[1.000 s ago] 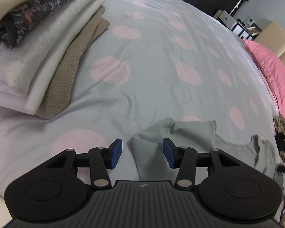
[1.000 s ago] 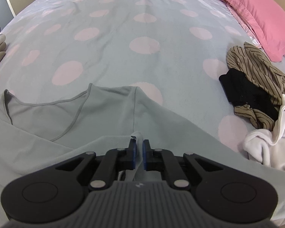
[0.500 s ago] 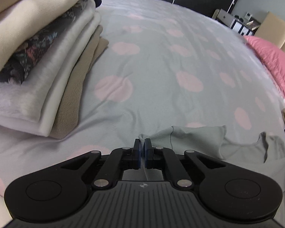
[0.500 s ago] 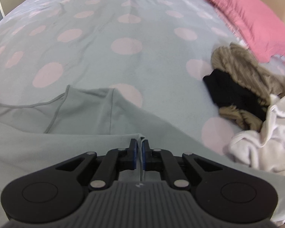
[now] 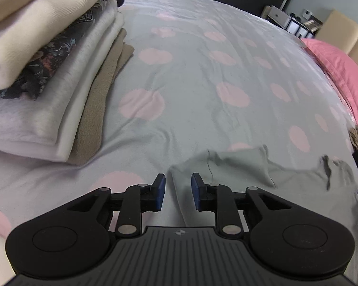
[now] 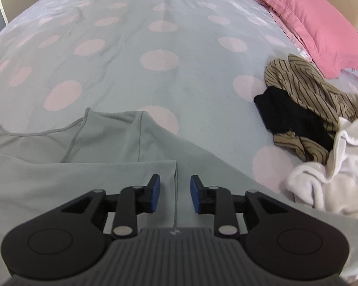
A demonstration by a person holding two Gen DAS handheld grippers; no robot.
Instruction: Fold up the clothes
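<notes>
Left tool (image 5: 178,192) and right tool (image 6: 175,194) both gape above one grey garment (image 6: 112,140).

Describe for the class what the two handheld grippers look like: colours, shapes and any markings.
The left gripper and the right gripper match: matte black linkage arms with silver pivot pins, flat blue fingertip pads, two round black discs, and a ribbed grey body bearing a tiny logo. No cables or sleeves show.

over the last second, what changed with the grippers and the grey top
Both let go. The left gripper, which had closed on the grey top half a second ago, now has its jaws apart. The right gripper, shut on it throughout, has opened too, leaving a folded edge lying flat. The folded stack and unfolded pile stayed put.
</notes>
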